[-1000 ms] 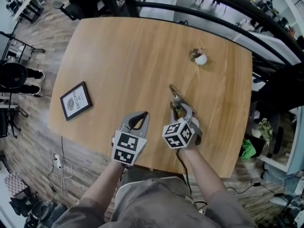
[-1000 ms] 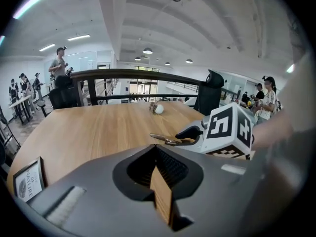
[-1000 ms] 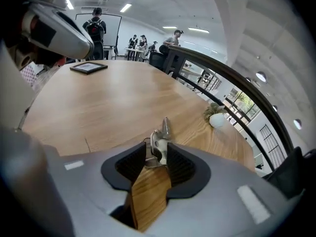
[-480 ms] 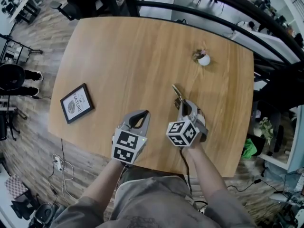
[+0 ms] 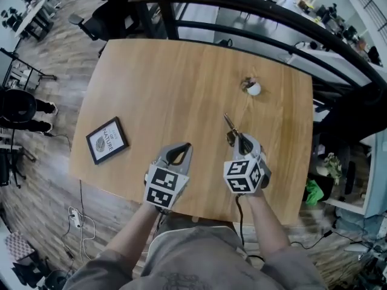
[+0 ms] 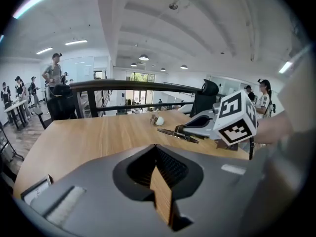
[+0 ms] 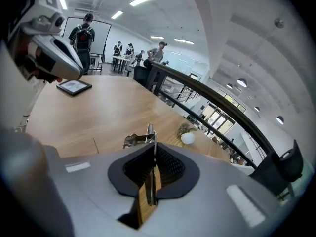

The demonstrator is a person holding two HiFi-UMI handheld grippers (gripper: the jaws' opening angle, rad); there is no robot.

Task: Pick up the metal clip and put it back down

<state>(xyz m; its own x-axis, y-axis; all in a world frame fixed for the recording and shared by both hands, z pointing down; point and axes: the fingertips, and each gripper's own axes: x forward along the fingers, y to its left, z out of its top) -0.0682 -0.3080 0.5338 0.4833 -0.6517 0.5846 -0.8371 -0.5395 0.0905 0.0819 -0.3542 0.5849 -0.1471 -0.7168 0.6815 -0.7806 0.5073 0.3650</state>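
The metal clip (image 5: 230,127) is a slim silver clip with a dark head, and it hangs above the wooden table (image 5: 163,77). My right gripper (image 5: 239,139) is shut on its near end. In the right gripper view the clip (image 7: 139,139) sticks out past the shut right gripper (image 7: 153,147). The left gripper view shows the clip (image 6: 174,132) level in the air, held by the right gripper (image 6: 183,129). My left gripper (image 5: 184,145) is to the left of the right one with its jaws together and nothing between them. It shows as the left gripper (image 7: 59,58) at the upper left of the right gripper view.
A black-framed picture (image 5: 109,141) lies near the table's left edge. A small white pot with a plant (image 5: 253,88) stands beyond the clip. A dark railing (image 5: 254,8) and office chairs lie past the far edge. The near table edge runs just under both grippers.
The right gripper's jaws closed on the clip, which lay on the table, and lifted it clear of the surface. Both grippers have risen.
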